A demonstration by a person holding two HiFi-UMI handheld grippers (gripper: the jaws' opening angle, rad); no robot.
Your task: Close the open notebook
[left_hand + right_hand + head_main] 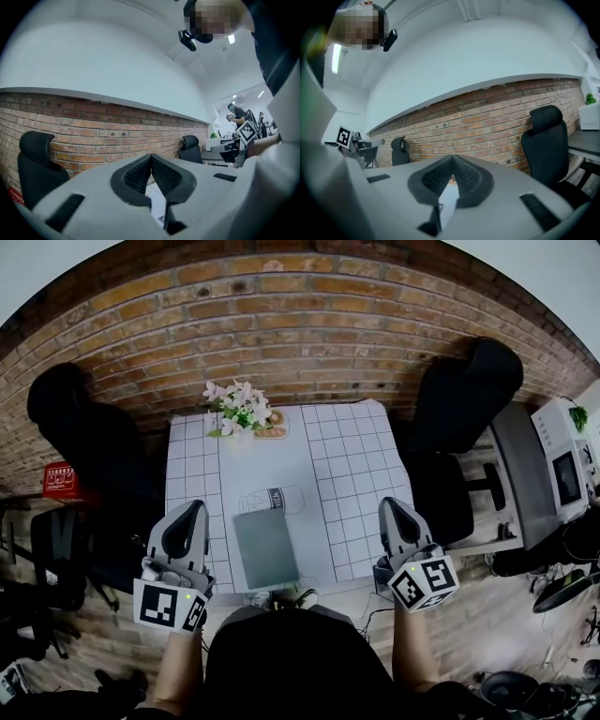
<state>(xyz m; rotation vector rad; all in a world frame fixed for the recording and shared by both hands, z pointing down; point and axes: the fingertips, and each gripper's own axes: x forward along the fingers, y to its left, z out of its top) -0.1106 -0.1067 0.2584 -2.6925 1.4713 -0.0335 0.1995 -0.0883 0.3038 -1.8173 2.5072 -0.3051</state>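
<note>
In the head view a table [361,460] with a white checked cloth stands against a brick wall [281,324]. A black chair [89,442] crowds its left edge and another black chair [464,395] its right, so the open room lies along the near edge, in front of the person. The notebook [266,548] lies closed, grey cover up, at the middle of that near edge. Just beyond it a bottle [273,500] lies on its side, its label too small to read. Flowers [236,407] sit at the far edge. A red crate [59,480] at the left carries white print too small to make out. The left gripper [194,512] hangs off the table's left edge and the right gripper [389,507] near its right edge. The notebook lies between them and touches neither. Each gripper cube shows a black-and-white square marker, no words. In the left gripper view the fingers [136,176] are closed tip to tip on nothing, pointing level at the brick wall, with a sliver of white table below them and the right gripper's marker at the far right. In the right gripper view the fingers [436,178] are likewise pressed together and empty, facing the wall, with a black chair close on the right.
</note>
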